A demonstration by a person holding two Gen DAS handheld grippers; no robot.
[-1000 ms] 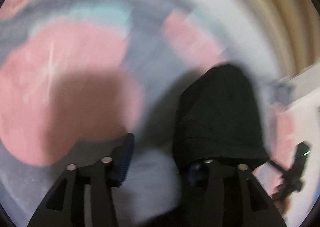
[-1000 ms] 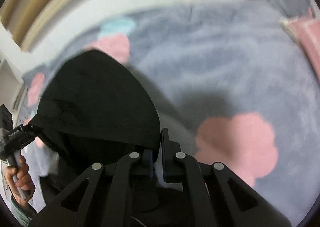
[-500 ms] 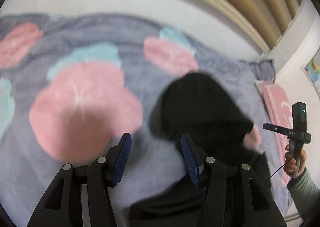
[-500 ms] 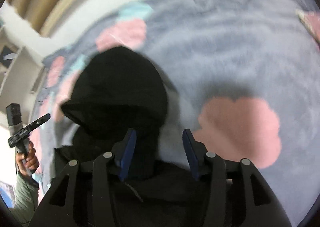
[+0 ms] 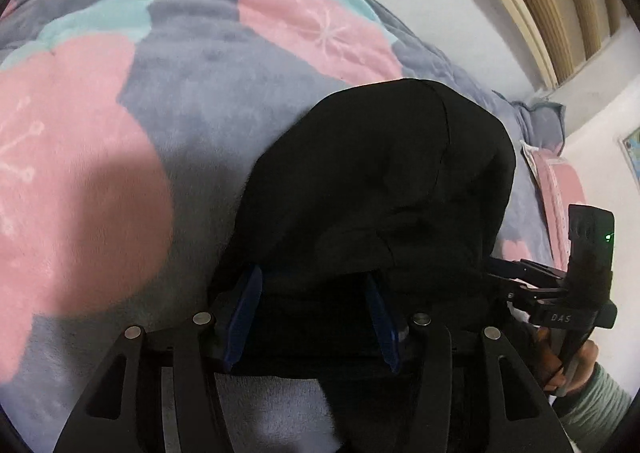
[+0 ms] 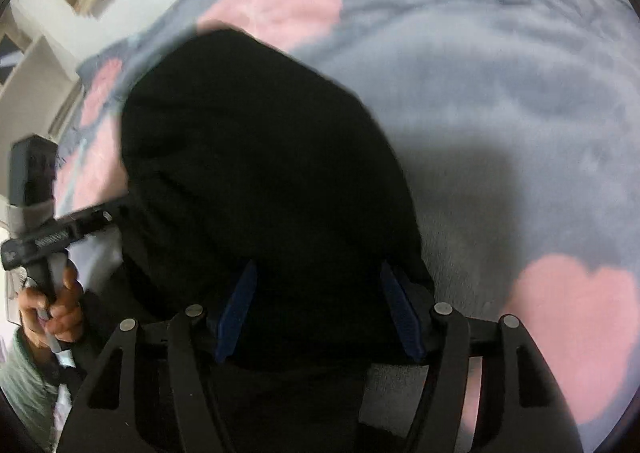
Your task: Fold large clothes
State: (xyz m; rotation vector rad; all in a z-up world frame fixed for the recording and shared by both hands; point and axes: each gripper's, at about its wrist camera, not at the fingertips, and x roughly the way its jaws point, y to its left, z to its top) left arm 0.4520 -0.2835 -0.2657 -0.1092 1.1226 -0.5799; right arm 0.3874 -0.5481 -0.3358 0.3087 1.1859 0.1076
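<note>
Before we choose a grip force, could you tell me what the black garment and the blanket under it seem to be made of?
Black garment: likely soft matte knit or fleece; it creases gently without shine.
Blanket: plush, fuzzy pile, probably synthetic fleece; its surface looks nappy.

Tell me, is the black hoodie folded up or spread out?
Folded, at least partly: the hoodie lies bunched in a compact dark mound on the blanket.
</note>
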